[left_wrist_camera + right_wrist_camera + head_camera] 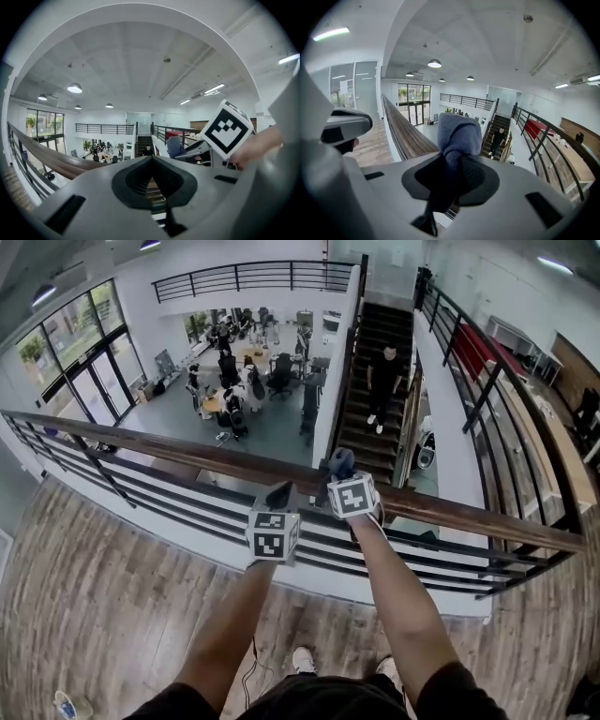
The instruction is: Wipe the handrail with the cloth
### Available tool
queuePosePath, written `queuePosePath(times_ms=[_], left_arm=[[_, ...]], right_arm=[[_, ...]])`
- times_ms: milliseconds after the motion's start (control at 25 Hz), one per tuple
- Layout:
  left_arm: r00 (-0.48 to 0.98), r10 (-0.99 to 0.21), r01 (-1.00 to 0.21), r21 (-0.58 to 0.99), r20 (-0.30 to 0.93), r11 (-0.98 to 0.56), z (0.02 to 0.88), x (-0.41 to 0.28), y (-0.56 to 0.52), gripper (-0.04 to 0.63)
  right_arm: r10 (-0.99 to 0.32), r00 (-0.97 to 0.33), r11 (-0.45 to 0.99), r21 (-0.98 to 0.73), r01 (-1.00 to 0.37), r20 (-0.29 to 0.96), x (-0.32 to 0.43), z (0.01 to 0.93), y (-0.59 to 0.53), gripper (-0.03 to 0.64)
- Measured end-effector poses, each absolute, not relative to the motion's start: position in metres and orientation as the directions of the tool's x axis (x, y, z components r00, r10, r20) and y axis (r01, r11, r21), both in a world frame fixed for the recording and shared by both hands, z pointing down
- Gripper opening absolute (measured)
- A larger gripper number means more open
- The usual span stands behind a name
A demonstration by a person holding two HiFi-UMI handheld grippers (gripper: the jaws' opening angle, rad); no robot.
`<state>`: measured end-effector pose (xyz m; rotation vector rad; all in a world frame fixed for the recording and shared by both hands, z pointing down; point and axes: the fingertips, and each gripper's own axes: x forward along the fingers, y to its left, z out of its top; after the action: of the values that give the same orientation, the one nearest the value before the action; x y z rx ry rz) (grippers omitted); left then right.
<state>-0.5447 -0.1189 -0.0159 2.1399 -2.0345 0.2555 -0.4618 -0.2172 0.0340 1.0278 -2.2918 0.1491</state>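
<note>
Dark brown wood forms the long handrail [187, 451], which runs across the head view on black metal bars, above a wood-plank floor [84, 596]. Over its top edge, right of the middle, sits the blue-grey bunched cloth [341, 463], pinched in the right gripper [339, 476] just ahead of its black-and-white marker cube [353, 495]. From this height it cannot be told whether the cloth touches the rail.

The right gripper view is clearer on the grip. The jaws are pressed together on the cloth's [458, 133] lower part, and a rounded wad stands up beyond the tips. Here the handrail [405, 133] stretches away to the left of the wad, and the left gripper [344, 126] shows at the left edge.

In the head view the left gripper [279, 495] hangs just beside the right one, on the near side of the rail, with its own marker cube [273, 534] facing up. Only the left gripper view shows its jaws: the tips meet with nothing held between them. It also catches the cloth [174, 146] from the side, next to the right gripper's cube [226, 128].

Beyond the rail a dark staircase [380, 343] descends, and a person in dark clothes [383, 381] is on it.
</note>
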Motion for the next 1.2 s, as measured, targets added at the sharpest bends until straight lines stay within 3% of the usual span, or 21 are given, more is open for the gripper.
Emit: queuePosePath(times_ms=[1200], left_arm=[[0.274, -0.913, -0.958, 0.002, 0.302, -0.287, -0.006, -0.199, -0.202, -0.002]], right_arm=[[-0.756, -0.391, 0.526, 0.132, -0.840, 0.525, -0.091, 0.031, -0.262, 0.095]])
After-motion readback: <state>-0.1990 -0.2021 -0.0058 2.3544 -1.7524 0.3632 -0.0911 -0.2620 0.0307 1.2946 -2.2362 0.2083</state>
